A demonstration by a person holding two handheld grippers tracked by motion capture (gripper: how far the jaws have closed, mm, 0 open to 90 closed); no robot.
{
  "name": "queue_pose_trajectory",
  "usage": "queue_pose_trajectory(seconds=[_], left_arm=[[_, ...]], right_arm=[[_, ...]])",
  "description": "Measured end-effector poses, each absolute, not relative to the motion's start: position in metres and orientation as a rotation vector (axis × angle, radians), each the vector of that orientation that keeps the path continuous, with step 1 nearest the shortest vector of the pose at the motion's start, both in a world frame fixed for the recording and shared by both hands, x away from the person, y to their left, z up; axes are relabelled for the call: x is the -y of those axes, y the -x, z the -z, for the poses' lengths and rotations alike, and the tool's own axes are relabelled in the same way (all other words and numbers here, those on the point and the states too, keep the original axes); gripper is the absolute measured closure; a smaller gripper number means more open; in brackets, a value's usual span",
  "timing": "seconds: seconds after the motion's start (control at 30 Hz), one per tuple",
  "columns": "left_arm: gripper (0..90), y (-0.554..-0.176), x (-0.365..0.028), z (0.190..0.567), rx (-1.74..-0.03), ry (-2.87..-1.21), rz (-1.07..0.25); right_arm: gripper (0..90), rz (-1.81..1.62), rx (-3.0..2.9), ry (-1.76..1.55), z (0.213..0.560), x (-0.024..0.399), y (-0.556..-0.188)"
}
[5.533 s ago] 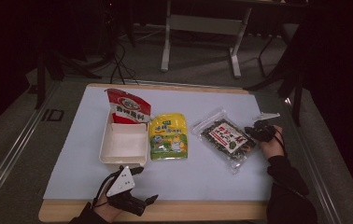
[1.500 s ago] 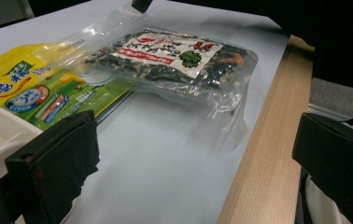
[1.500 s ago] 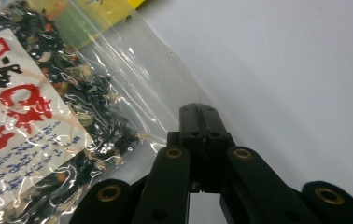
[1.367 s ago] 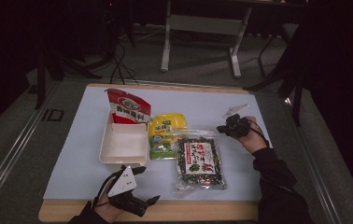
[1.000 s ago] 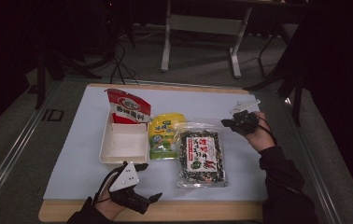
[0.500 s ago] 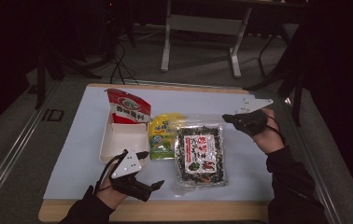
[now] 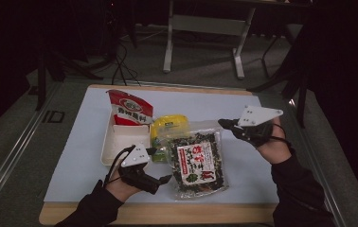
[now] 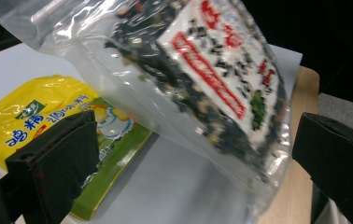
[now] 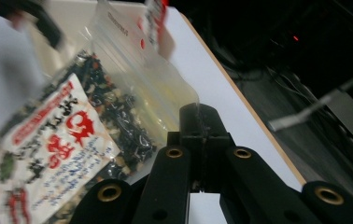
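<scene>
The seaweed bag (image 7: 197,163) has slid leftward; right gripper (image 7: 225,124) pinches its limp, light corner, left gripper (image 7: 160,165) spread.

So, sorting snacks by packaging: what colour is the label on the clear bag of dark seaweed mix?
White with red lettering, clearest in the left gripper view.

Dim and grainy from above: only the pale tabletop (image 7: 73,142) lit, from overhead, surrounding floor and background sunk in near-black, soft shadows under the hands. Brighter and closer along the left tongs (image 8: 188,154), with white glare streaking the clear seaweed bag (image 8: 202,70) and the black pads slightly soft at the frame's bottom edge. Motion blur smearing the upper left along the right tongs (image 9: 201,126), print on the bag soft, right half lost in darkness apart from one small red glint.
</scene>
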State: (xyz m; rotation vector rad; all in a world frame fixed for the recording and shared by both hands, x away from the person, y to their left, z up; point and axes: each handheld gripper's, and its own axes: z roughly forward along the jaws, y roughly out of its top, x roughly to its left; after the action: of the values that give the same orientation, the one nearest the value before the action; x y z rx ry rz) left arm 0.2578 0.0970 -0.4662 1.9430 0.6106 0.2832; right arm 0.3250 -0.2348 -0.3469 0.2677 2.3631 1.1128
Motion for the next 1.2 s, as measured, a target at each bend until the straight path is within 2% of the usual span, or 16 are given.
queue_pose_trajectory(seconds=[0.33, 0.4, 0.43, 0.47, 0.57, 0.77, 0.9, 1.2], left_arm=[[8.4, -0.27, -0.093, 0.469, -0.617, -1.906, -0.221], [20.6, -0.27, -0.092, 0.47, -0.605, -1.906, -0.203], [23.4, -0.271, -0.089, 0.471, -0.554, -1.912, -0.145], [30.3, -0.271, -0.087, 0.471, -0.53, -1.912, -0.116], [48.5, -0.27, -0.083, 0.472, -0.501, -1.92, -0.105], [67.0, -0.263, -0.071, 0.468, -0.431, -1.969, -0.019], [72.3, -0.259, -0.069, 0.462, -0.421, -1.97, -0.007], [75.1, -0.245, -0.072, 0.434, -0.433, -1.928, -0.091]], right_arm=[[90.0, -1.177, -2.354, -0.177, 0.337, 0.228, -0.304], [90.0, -1.176, -2.355, -0.174, 0.337, 0.227, -0.304], [90.0, -1.169, -2.362, -0.172, 0.337, 0.227, -0.303], [90.0, -1.171, -2.365, -0.171, 0.337, 0.226, -0.302], [90.0, -1.172, -2.377, -0.168, 0.338, 0.225, -0.302], [90.0, -1.152, -2.417, -0.178, 0.341, 0.226, -0.305], [90.0, -1.146, -2.41, -0.18, 0.339, 0.228, -0.304], [89.3, -1.276, -2.343, -0.168, 0.321, 0.24, -0.296]])
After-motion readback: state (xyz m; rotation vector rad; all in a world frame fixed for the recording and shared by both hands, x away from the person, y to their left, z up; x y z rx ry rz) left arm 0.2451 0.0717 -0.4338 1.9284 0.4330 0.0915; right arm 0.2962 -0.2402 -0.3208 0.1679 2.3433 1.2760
